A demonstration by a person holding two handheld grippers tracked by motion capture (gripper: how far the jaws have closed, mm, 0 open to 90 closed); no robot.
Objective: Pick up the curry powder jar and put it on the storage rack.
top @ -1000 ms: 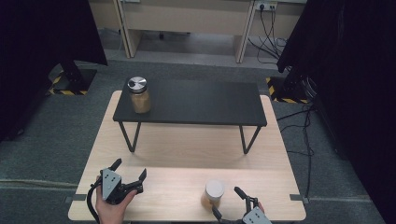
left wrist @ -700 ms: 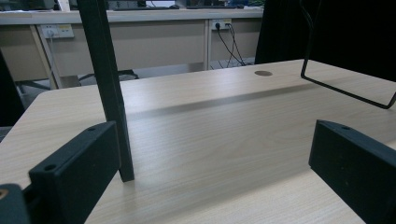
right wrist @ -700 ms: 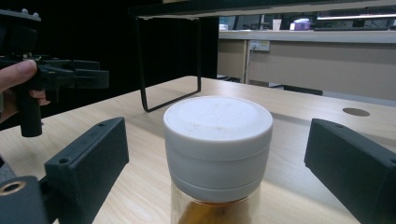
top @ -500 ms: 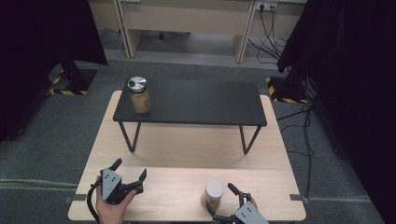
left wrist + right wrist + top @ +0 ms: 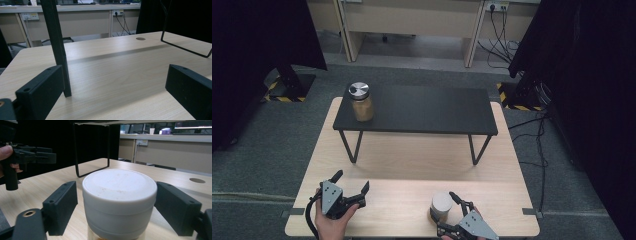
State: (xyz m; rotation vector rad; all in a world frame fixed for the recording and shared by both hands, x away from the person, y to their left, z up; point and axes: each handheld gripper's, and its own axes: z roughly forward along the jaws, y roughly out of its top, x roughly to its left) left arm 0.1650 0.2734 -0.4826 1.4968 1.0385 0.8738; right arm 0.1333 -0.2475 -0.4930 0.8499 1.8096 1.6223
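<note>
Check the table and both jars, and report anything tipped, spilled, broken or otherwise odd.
Nothing stands out. The white-lidded jar stands upright on the wooden table between the right gripper jaws, which have just been closing. The metal-lidded jar stands upright on the black shelf. No spills or damage show.

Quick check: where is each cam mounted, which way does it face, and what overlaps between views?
High view: above the near edge, facing forward and down on the pale wooden table; both hands, left gripper, right gripper.
Left gripper view: low, across the table past the black shelf's metal leg; own fingers.
Right gripper view: low, own fingers flanking the white-lidded jar.
Shared: jar in the high view.
</note>
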